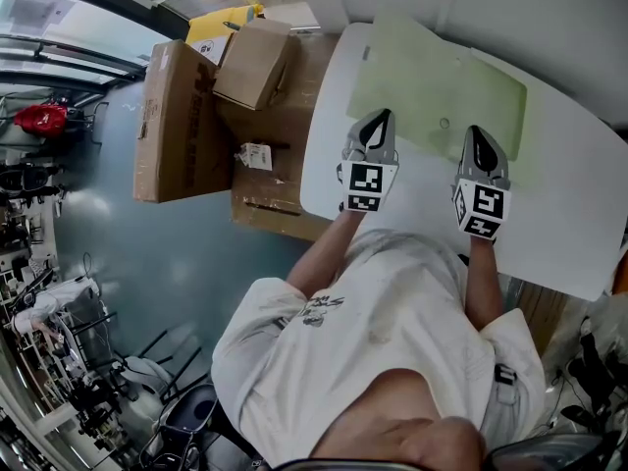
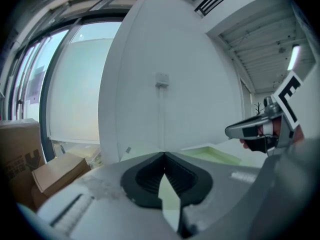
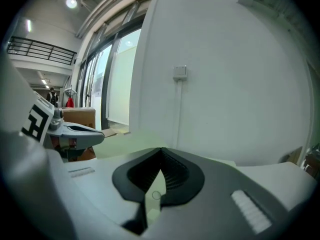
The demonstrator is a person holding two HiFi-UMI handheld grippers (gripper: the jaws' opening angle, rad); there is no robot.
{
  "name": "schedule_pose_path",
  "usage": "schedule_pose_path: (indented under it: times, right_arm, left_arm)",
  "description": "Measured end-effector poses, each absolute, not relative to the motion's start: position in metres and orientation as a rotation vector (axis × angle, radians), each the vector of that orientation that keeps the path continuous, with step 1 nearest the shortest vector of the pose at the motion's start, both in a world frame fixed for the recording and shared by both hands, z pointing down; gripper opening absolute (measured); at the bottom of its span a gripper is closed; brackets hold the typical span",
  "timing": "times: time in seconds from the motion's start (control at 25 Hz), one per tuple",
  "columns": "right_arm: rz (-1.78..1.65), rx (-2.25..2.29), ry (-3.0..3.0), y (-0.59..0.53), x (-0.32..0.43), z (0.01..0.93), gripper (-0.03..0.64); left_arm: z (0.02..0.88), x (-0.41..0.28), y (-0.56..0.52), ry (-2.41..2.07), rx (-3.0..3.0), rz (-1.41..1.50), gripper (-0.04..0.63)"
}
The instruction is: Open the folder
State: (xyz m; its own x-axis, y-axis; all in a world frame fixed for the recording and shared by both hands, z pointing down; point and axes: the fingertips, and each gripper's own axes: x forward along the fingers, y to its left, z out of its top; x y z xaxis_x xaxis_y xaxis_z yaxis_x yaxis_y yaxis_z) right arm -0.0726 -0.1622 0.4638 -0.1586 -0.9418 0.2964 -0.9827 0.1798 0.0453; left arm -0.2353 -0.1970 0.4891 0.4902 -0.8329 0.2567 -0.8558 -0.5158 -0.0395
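A pale green folder lies flat and closed on the white table. My left gripper hovers over the folder's near left part and my right gripper over its near right part, both pointing toward the wall. In the left gripper view the left gripper has its tips together, with only the folder showing behind them. The right gripper view shows the right gripper closed the same way, the folder beyond it. Nothing sits between either pair of jaws.
Brown cardboard boxes stand on the floor left of the table, a smaller one on top. A white wall with a switch plate rises just behind the table. My own body is at the near table edge.
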Motion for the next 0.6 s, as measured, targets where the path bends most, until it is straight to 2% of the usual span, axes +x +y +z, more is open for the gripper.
schedule_pose_path:
  times: [0.6]
  right_arm:
    - [0.041,1.980,-2.360,-0.151,-0.069,0.344,-0.002]
  left_arm:
    - [0.367,-0.240,-0.187,-1.639,2.785,0.058,0.001]
